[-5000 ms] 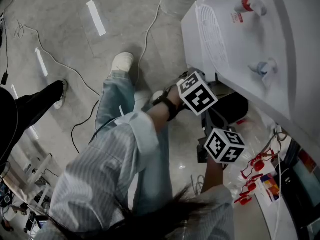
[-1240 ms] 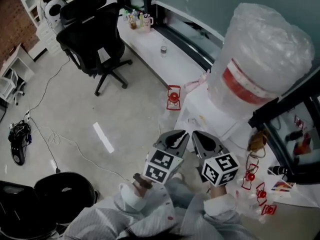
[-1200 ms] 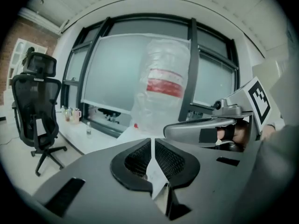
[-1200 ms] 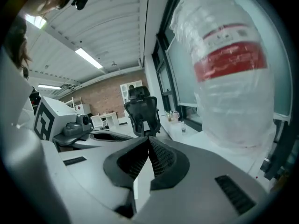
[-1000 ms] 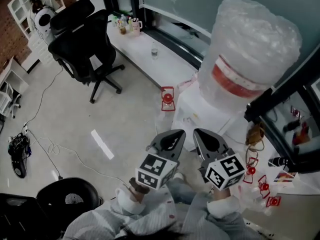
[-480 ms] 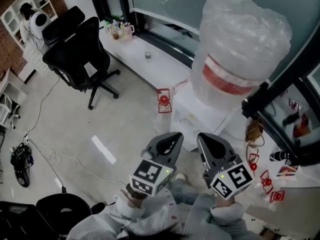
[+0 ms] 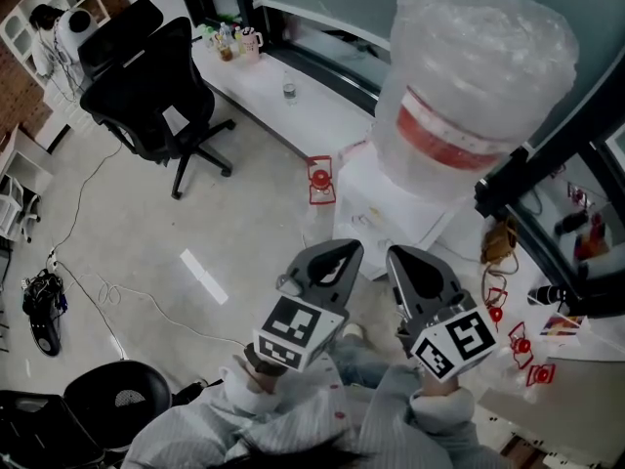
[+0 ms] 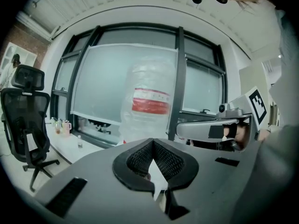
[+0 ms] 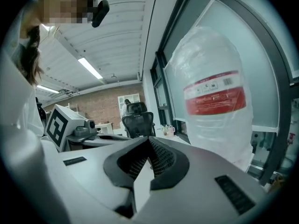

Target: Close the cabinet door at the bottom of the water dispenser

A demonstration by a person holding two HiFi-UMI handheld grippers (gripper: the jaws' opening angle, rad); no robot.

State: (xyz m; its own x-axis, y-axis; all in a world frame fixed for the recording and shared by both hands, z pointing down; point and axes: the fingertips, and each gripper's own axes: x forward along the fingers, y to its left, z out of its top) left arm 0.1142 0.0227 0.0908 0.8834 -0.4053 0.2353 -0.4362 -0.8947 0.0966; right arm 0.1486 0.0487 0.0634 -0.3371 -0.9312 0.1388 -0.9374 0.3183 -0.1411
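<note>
The white water dispenser (image 7: 391, 208) stands at the right, topped by a large plastic-wrapped bottle (image 7: 479, 76) with a red label. Its bottom cabinet door is hidden from every view. My left gripper (image 7: 342, 250) and right gripper (image 7: 400, 255) are held side by side, raised in front of the person's chest, short of the dispenser and apart from it. Both are shut with nothing between the pads. In the left gripper view the jaws (image 8: 153, 146) meet below the bottle (image 8: 149, 101). In the right gripper view the jaws (image 9: 149, 143) are closed left of the bottle (image 9: 215, 101).
A black office chair (image 7: 156, 76) stands at the upper left beside a low white ledge (image 7: 293, 115) with small bottles. A red object (image 7: 318, 179) sits on the floor by the dispenser. Cables (image 7: 107, 291) trail across the floor. Another black seat (image 7: 117, 404) is at the lower left.
Five seconds ago both grippers were low by the dispenser's base with the person bent down. Now the person is upright, and over the last second the view has barely shifted, grippers still shut.
</note>
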